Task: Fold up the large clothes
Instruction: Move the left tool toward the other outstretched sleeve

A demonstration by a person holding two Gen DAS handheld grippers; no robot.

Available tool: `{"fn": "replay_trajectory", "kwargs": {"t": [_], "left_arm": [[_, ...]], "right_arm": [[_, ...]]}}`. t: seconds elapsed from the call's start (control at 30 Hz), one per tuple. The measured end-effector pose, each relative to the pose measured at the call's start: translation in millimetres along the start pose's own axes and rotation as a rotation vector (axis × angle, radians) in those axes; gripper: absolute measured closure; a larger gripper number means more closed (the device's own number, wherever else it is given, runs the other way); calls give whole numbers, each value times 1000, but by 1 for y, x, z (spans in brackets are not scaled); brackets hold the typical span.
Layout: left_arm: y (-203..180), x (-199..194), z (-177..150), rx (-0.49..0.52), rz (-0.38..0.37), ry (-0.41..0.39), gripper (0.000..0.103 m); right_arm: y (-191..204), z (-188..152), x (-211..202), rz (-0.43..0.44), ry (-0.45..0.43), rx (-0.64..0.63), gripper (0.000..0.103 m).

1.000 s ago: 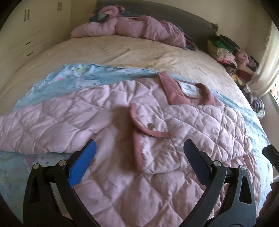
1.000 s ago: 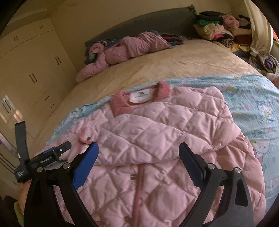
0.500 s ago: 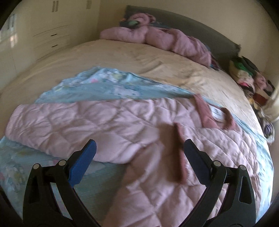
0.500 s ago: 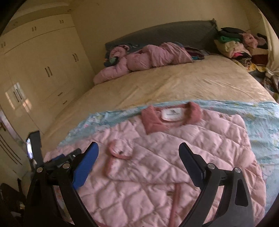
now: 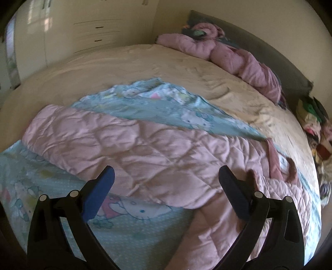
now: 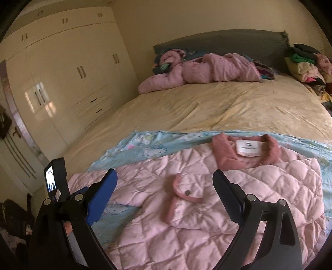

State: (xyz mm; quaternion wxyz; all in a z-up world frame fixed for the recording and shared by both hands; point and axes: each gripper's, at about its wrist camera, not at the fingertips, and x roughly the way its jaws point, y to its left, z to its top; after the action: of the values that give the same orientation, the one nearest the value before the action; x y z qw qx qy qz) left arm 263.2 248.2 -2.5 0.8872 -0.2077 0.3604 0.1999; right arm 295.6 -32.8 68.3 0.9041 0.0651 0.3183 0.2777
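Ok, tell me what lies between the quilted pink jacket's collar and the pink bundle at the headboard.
A strip of blue cartoon-print blanket, then bare beige bedsheet; clearest in the right wrist view.

Ahead of me: cream wardrobe (image 6: 68, 83) along the wall, paired handles, 2 drawer slots, glossy doors reflecting window light. Grey headboard (image 6: 224, 43) against a plain beige wall (image 6: 186, 14). Bed (image 6: 207, 108) covered in a wrinkled cream sheet.

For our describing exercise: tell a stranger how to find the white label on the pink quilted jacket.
Start at the bed, then the pink quilted jacket spread on the blue cartoon sheet. At its darker pink collar sits the white label, the jacket's only white patch.
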Motion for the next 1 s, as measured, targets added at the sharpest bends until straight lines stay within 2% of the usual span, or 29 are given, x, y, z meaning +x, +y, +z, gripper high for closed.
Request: {"fn": "replay_trajectory", "kwargs": {"t": [0.17,0.33,0.47,0.6,0.8,1.0], "left_arm": [[29,0,8,-59,59,-25,9],[72,3,14,-187,84,-31,9],[96,6,16,-243,114,-31,9],[125,16,9,-356,143,-9,9],[148,35,4,-431,163,16,9],[172,64,-6,-542,155,45,9]], "right_arm": [[28,-4,18,48,25,-27,11],[58,-12,41,113,74,-64,11],[84,-21,60,167,119,-108,11],[102,-34,78,204,164,-134,11],[116,-56,105,245,251,-150,11],[109,-69,116,262,294,-98,11]]}}
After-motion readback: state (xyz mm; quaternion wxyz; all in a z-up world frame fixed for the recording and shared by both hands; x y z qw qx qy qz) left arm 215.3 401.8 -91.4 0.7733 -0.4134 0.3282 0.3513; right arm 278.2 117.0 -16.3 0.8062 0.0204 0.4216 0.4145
